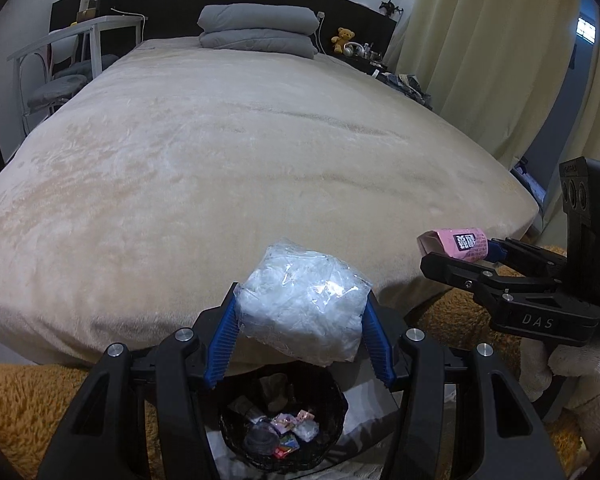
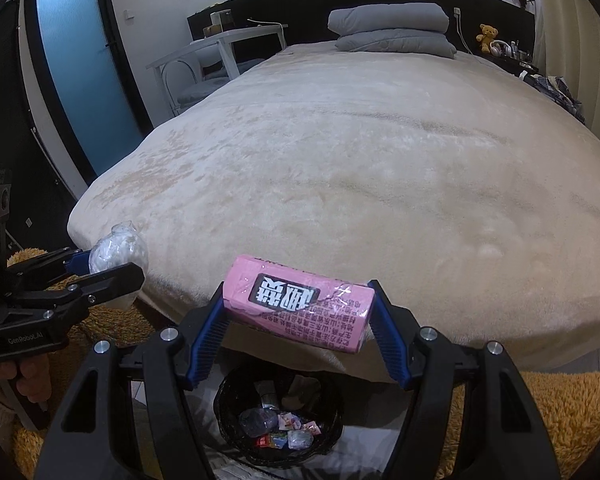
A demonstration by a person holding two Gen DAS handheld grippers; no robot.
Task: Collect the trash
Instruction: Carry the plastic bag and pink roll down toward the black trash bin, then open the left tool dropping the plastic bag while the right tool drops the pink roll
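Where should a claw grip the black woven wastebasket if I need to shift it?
Probably the black woven wastebasket by its rim, coming from above: the mouth faces up, its wall is thin enough to pinch, and wrappers fill the bottom. Both claws are already loaded.

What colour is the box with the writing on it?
Pink cardboard box with a black label; clearest in the right wrist view.

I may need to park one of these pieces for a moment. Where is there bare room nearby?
The beige bed cover lies bare from its near edge up to the folded grey quilt. Crowded: the black bin below already holds wrappers, and the far right corner by the teddy bear is cluttered.
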